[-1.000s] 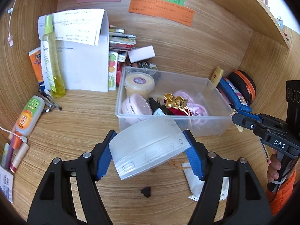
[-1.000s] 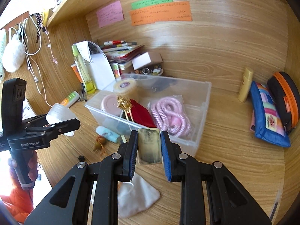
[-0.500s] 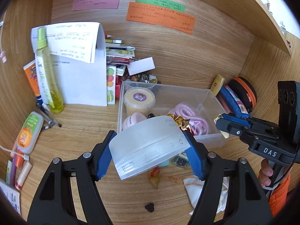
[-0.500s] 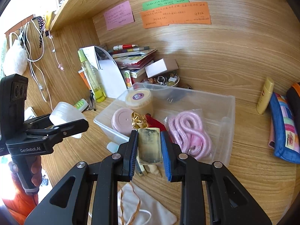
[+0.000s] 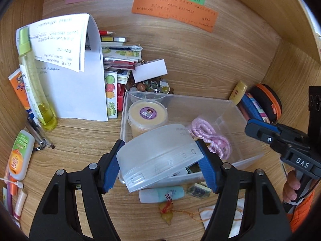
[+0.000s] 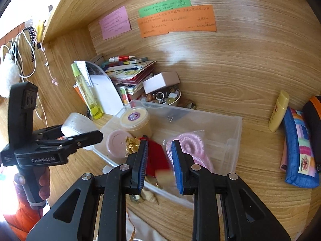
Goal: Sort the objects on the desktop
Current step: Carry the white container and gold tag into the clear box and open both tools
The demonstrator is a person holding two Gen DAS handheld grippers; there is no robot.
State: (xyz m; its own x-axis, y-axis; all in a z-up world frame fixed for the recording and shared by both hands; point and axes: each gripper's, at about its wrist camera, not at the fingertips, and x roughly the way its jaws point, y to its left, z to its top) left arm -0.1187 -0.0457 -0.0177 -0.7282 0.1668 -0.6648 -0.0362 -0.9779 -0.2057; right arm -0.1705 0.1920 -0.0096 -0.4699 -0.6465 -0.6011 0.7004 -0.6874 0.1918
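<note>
Two blue pads of the left tongs are clenched on a frosted tub, held tilted above the near wall of the clear bin. Beyond the tips sits a yellow pot; ahead and to their right lies a pink cord. Open floor shows right of that cord, so the tub is best carried forward past the rim, levelled, then lowered there. The right tongs hover off to the right over the same bin, so the room is shared.

From the right wrist, the right tongs stand released, nothing between the pads. A blurred yellowish card shows below them, apparently dropping into the clear bin. The left tongs wait with the frosted tub to the left. Lifting the right pair straight up and back would likely free the opening.
</note>
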